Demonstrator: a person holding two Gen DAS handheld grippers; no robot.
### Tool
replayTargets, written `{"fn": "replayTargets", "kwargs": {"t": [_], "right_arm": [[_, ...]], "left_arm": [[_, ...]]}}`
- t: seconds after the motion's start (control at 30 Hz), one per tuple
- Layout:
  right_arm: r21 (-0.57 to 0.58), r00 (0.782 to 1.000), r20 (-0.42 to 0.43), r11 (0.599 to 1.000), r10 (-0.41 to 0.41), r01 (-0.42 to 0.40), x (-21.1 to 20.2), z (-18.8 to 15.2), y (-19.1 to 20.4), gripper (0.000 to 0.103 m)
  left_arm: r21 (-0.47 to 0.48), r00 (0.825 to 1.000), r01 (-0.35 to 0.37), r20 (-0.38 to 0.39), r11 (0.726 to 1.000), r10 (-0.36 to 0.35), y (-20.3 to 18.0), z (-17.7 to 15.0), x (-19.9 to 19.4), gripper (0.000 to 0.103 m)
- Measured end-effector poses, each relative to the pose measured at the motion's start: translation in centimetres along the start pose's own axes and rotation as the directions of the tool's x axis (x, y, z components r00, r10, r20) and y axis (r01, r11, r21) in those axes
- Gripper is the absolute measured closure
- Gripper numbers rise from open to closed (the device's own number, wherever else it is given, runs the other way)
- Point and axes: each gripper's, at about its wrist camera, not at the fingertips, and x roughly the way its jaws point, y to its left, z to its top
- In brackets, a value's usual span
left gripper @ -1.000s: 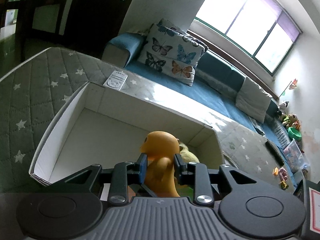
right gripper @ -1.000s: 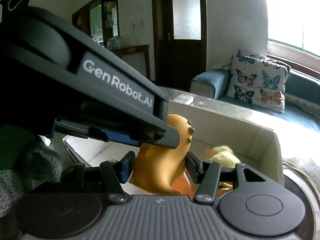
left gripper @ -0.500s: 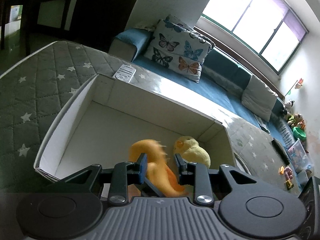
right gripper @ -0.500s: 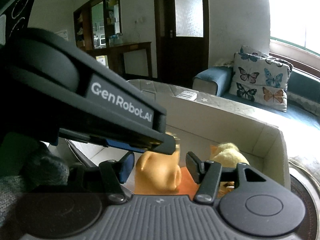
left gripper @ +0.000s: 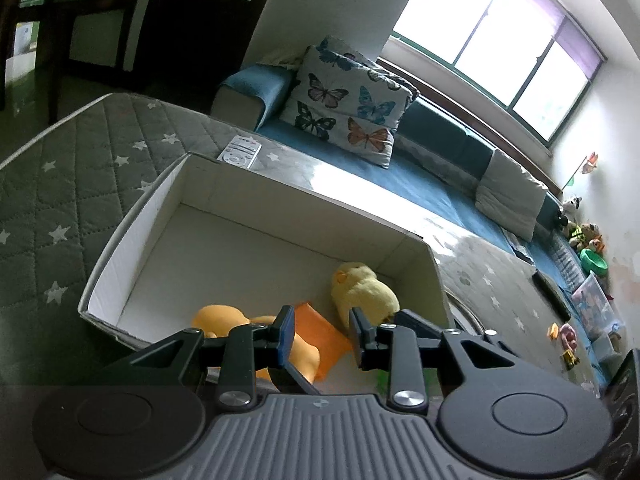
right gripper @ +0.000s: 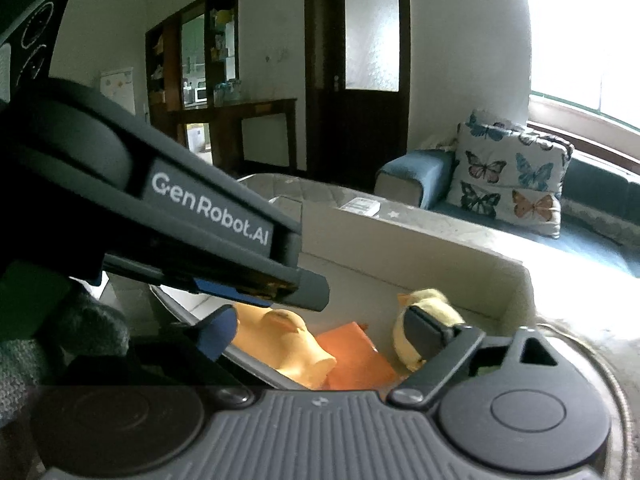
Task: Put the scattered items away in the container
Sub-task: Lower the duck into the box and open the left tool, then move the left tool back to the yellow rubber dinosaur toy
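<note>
**Both claws released above the box**

Left claw [left gripper: 322, 334] and right claw [right gripper: 320, 326] hang with fingers spread, gripping nothing. Below them the white cardboard box [left gripper: 132, 224] sits on the star-patterned quilt [left gripper: 60, 184]. Inside lie an orange toy [left gripper: 216, 322], a yellow plush chick [left gripper: 364, 290] and a flat orange piece [left gripper: 326, 340] between them.

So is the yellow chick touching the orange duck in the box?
Apart. The left wrist view shows the yellow chick and the orange duck lying in the white box with an orange flat piece and bare floor between them.
</note>
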Motion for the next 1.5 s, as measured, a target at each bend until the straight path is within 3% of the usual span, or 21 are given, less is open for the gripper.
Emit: {"fn": "replayTargets", "kwargs": {"t": [0.1,0.57,1.13,1.5], "right_arm": [[-0.013,0.999,0.021,1.000,-0.025,0.025,-1.6,-0.3,0.2,0.000],[-0.051,0.989,0.104,0.992,-0.110,0.115,-7.6,-2.9,-0.2,0.000],[-0.012,0.988,0.010,0.988,-0.154,0.154,-12.3,-8.0,-4.5,0.000],[0.062,0.979,-0.058,0.978,-0.195,0.199,-11.9,-9.4,-8.5,0.006]], "left_arm": [[0.013,1.000,0.004,0.002,1.000,-0.004,-0.7,-0.4,-0.6,0.071],[0.068,0.998,0.056,-0.020,0.996,-0.055,-4.4,-3.3,-2.0,0.071],[0.152,0.985,0.149,-0.105,0.977,-0.134,-9.9,-8.0,-1.1,0.071],[0.092,0.976,0.160,-0.165,0.983,-0.144,-11.3,-8.5,2.4,0.071]]}}
